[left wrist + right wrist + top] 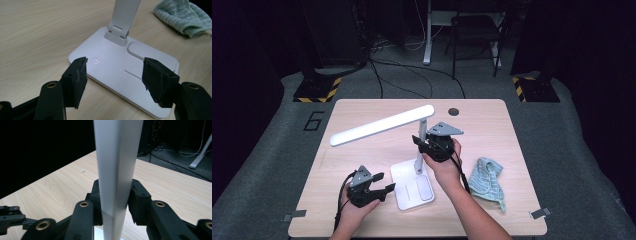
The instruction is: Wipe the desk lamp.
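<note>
- My right claw (426, 141) has its two black jaws pressed against opposite faces of the white upright stem (116, 180) of the desk lamp; in the right gripper view the stem runs straight up between the pads, touching both.
- That stem rises from the flat white rectangular lamp base (412, 186), which lies on the light wooden bench (362, 112) near its front edge, between my two hands.
- From the top of the stem the long white light bar (382, 125) reaches out to the left over the bench, tilted down toward its far end.
- My left claw (388, 188) is spread wide with nothing gripped; it sits just left of the base, pointing at it.
- In the left gripper view I see the base's near corner between the open jaws, with the small power symbol (95, 61) and a ribbed pad (150, 52) on its top.
- A crumpled pale green cloth (488, 181) lies on the bench to the right of the lamp, apart from my right forearm.
</note>
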Available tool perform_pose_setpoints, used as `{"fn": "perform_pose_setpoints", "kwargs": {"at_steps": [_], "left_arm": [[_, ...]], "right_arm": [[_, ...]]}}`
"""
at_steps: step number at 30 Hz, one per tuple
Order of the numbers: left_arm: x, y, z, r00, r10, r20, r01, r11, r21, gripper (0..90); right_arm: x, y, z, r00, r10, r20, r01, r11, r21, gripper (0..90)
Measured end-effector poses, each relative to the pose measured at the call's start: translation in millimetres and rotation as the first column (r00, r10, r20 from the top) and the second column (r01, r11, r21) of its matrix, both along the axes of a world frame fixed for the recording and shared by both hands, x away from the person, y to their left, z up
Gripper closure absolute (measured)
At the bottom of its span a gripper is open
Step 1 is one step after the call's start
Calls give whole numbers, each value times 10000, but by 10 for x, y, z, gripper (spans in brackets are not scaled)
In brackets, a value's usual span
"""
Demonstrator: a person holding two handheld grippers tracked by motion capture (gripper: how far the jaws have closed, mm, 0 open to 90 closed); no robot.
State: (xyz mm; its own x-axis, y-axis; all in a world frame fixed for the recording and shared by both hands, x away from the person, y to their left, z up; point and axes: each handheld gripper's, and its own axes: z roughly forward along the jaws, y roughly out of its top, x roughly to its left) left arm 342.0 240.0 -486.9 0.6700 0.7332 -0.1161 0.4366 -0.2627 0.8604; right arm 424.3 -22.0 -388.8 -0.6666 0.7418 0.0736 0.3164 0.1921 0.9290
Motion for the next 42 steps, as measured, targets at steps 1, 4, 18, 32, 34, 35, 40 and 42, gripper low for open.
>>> {"fn": "perform_pose_setpoints", "kwargs": {"at_steps": [1,4,18,32,34,35,40,42], "left_arm": [[3,1,-3,10000,-25,14,25,10000,24,366],[9,2,-11,9999,-94,36,93,9999,112,366],[15,-13,-37,9999,-14,-132,15,10000,56,366],[18,3,-34,9999,22,-107,-21,10000,45,366],[22,5,-34,9999,-12,-105,13,9999,103,365],[20,3,-34,10000,18,-88,-17,9999,120,366],[25,4,-36,9997,-98,-233,101,9998,150,365],[22,-7,-46,9999,7,-165,-5,9999,110,366]], "right_arm": [[0,-1,1,10000,54,-16,-54,10000,-12,685],[-7,6,2,9998,189,-16,-189,9998,-42,691],[6,97,3,9962,876,1,-876,9962,-26,720],[-140,35,10,9991,155,399,-152,9999,-73,635],[-158,-1,9,9993,46,384,-48,10000,46,641],[-166,-21,6,9992,15,390,-18,10000,83,658],[-184,-51,6,9991,14,415,-17,10000,76,683],[-170,-50,5,9987,205,465,-208,9998,47,709]]}}
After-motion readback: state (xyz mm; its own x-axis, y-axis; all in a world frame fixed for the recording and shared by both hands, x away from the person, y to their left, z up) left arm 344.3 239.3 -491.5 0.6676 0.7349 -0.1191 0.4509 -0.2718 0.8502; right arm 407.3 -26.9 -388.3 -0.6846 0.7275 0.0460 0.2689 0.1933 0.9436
